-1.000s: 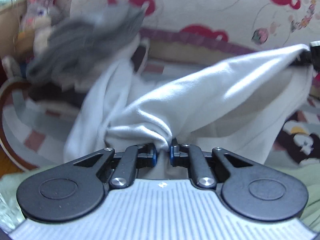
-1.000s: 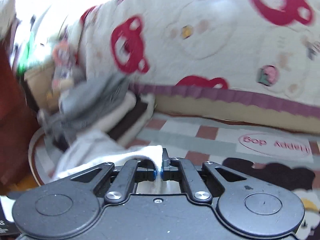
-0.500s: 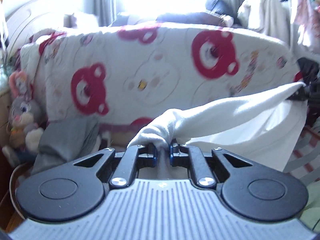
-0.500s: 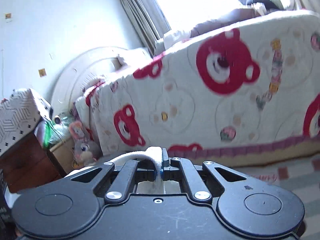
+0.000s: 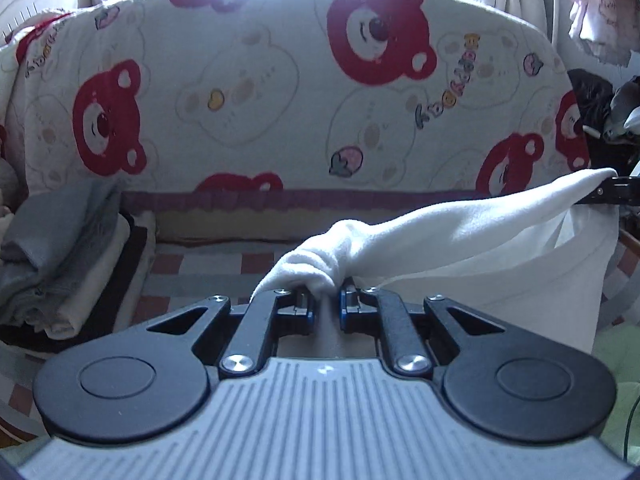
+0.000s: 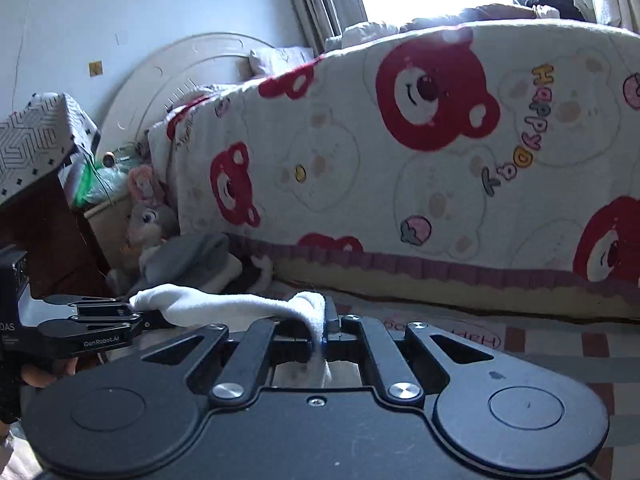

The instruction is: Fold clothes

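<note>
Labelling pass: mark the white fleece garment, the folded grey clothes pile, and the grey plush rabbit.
white fleece garment (image 5: 472, 220), left wrist view, stretched upper edge.
folded grey clothes pile (image 5: 60, 240), left wrist view, top grey layer.
grey plush rabbit (image 6: 150, 220), right wrist view, its face.

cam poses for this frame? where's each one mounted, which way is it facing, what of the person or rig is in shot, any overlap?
Left wrist: sits on the left gripper, looks along its fingers at the bear-print bedspread; jaws shut on the white garment; the right gripper shows at the right edge.
Right wrist: sits on the right gripper, faces the same bedspread obliquely; shut on the garment; the left gripper and a hand show at left.
Shared: the garment stretched between both grippers, the bedspread, the folded clothes pile.
</note>
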Tool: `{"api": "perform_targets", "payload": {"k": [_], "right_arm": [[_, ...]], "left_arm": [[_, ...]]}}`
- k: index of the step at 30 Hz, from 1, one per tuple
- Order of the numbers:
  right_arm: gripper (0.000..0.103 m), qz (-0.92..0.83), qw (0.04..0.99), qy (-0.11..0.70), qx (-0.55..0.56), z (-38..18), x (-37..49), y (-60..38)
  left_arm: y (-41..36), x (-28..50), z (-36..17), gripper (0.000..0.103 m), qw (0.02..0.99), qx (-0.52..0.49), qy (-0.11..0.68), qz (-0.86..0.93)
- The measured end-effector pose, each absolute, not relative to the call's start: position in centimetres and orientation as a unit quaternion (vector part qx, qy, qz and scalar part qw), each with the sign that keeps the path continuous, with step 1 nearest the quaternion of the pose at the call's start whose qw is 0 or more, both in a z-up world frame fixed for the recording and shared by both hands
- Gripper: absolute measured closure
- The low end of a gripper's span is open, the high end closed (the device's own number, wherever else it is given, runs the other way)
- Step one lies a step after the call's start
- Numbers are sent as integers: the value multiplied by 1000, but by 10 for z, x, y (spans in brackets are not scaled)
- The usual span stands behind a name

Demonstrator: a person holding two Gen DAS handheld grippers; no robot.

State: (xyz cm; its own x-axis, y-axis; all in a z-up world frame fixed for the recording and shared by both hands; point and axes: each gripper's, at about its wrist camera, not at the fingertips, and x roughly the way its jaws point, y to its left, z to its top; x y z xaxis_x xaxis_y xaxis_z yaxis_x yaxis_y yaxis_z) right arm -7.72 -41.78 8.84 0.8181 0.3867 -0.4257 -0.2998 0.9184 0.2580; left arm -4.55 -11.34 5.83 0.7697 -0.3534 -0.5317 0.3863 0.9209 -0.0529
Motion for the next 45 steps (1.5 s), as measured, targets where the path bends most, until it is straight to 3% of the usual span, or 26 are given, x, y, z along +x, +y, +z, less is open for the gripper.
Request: {"api": "perform_targets", "payload": {"k": [3,7,10,12,13,15,17,18,20,23,26,34,42,43,44,45], "right_arm": [[98,185,940,261,119,55,-50,-430],[98,177,933,277,146,36,-16,-447],[94,178,931,291,132,34,15,-453],[88,171,939,285,86,29,43,-452],[67,162,944,279,73,22,58,-454],[46,120,947,290,63,0,83,-462],[46,86,942,316,79,-26,93,-471],[46,80,937,328,92,-38,91,-476],[48,103,931,333,112,-63,74,-483],[48,100,925,344,124,-98,44,-493],[48,85,916,356,161,-130,16,-510],[46,94,852,399,326,-196,-23,-525],[40,73,878,395,261,-215,-13,-477],[41,84,881,394,249,-215,-12,-470],[76,102,883,395,233,-216,-9,-464],[99,113,887,394,213,-215,-7,-457]], "left_arm": [[-117,-33,38,93,935,29,295,-195],[-121,-14,48,92,924,10,319,-211],[-124,34,44,86,925,-14,332,-184],[-125,73,29,57,929,-32,337,-146],[-125,87,20,53,930,-36,344,-125],[-114,93,-7,50,926,-32,367,-83],[-90,78,-31,47,924,-49,367,-91],[-77,72,-43,38,924,-60,366,-93],[-49,67,-67,31,922,-90,366,-87],[-22,74,-106,31,897,-125,417,-78],[-21,71,-131,31,886,-99,441,-106],[-40,78,-143,31,869,-116,454,-158],[-42,77,-153,29,841,-171,502,-105],[-43,74,-153,29,842,-179,495,-120],[-47,71,-153,30,846,-175,484,-143],[-51,67,-154,43,849,-170,473,-165]]}}
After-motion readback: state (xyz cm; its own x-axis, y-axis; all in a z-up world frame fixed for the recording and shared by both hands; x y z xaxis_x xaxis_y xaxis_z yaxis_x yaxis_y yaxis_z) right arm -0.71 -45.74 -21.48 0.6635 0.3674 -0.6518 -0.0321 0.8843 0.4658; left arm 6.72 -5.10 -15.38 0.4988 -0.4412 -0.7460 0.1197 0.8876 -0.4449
